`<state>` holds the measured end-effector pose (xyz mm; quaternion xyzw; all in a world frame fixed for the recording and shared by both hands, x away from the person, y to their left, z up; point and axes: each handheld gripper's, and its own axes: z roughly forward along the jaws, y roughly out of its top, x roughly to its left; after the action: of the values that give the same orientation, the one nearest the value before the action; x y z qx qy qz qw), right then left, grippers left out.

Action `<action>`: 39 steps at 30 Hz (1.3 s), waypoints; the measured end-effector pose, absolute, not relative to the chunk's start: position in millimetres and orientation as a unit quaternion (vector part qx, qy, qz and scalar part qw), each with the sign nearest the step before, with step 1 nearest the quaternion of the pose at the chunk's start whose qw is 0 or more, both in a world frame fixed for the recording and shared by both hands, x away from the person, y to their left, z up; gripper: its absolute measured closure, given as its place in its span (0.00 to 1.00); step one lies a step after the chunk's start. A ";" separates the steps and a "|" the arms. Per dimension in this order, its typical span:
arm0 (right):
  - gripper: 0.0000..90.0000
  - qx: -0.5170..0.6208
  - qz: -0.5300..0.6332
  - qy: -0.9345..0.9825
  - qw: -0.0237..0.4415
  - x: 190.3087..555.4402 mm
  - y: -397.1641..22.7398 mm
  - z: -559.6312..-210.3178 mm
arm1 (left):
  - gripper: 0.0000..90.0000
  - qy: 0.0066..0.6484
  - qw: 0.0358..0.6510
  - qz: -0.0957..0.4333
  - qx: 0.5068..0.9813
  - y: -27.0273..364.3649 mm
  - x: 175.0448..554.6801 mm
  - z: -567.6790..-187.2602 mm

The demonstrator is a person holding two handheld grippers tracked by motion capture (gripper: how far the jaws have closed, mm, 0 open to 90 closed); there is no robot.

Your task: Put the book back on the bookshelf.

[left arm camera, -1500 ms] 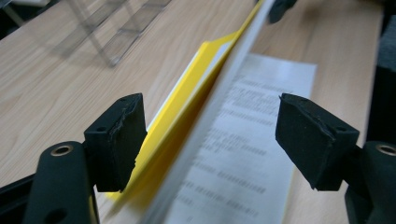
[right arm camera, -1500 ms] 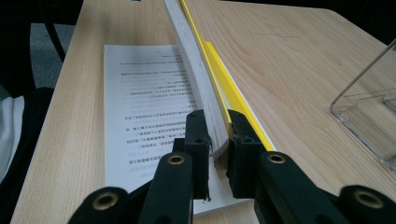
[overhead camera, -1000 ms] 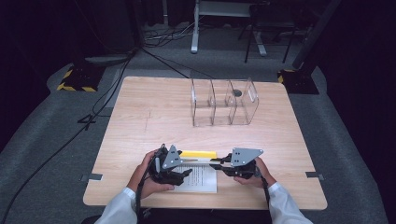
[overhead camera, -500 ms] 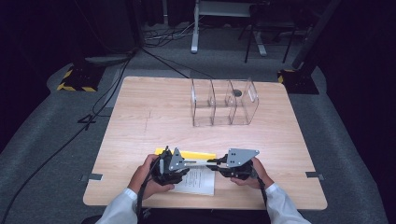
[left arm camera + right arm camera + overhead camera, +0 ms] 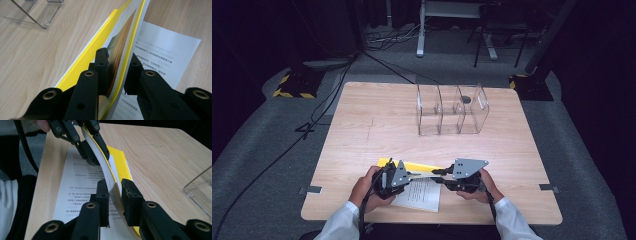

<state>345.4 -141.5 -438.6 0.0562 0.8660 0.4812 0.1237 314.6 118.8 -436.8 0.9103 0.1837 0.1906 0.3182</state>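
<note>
1. The yellow booklet [image 5: 110,170] stands on edge (bowed) above the printed sheet [image 5: 419,194] near the table [image 5: 377,120] front edge.
2. Left tongs [image 5: 119,65], just closing, clamp one end.
3. Right tongs [image 5: 115,192], just loosening, straddle the other.

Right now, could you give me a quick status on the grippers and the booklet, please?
Left gripper has just been closing, both shut on yellow booklet. Right gripper grips its other end. Booklet bowed above printed sheet. Nothing blocking.

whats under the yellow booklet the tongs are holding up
A white printed sheet of paper lies flat on the wooden table under the thin yellow-covered booklet. The sheet's far edge is covered by the booklet, so anything beneath that strip cannot be seen.
</note>
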 end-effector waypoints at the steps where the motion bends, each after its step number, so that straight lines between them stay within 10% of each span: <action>1: 0.82 0.058 0.485 0.864 0.124 346.1 -142.6 -438.4 | 0.86 0.181 0.319 0.191 0.911 119.2 314.9 -436.7; 4: 0.59 0.089 0.486 0.859 0.131 351.6 -151.4 -436.1 | 0.88 0.178 0.329 0.200 0.906 121.7 314.9 -436.1; 9: 0.47 0.153 0.479 0.853 0.140 367.6 -179.9 -441.2 | 0.90 0.184 0.359 0.210 0.891 131.8 316.1 -430.2; 25: 0.38 0.182 0.395 0.895 0.096 382.4 -167.1 -497.4 | 0.92 0.182 0.385 0.229 0.875 141.5 314.7 -415.7; 39: 0.45 0.166 0.495 0.848 0.092 359.5 -162.5 -460.0 | 0.94 0.180 0.427 0.237 0.854 137.4 313.4 -408.5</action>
<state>359.5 -162.5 -460.0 0.1658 0.8482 0.4947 0.0920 313.4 137.4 -408.5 0.8538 0.1803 0.2370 0.4271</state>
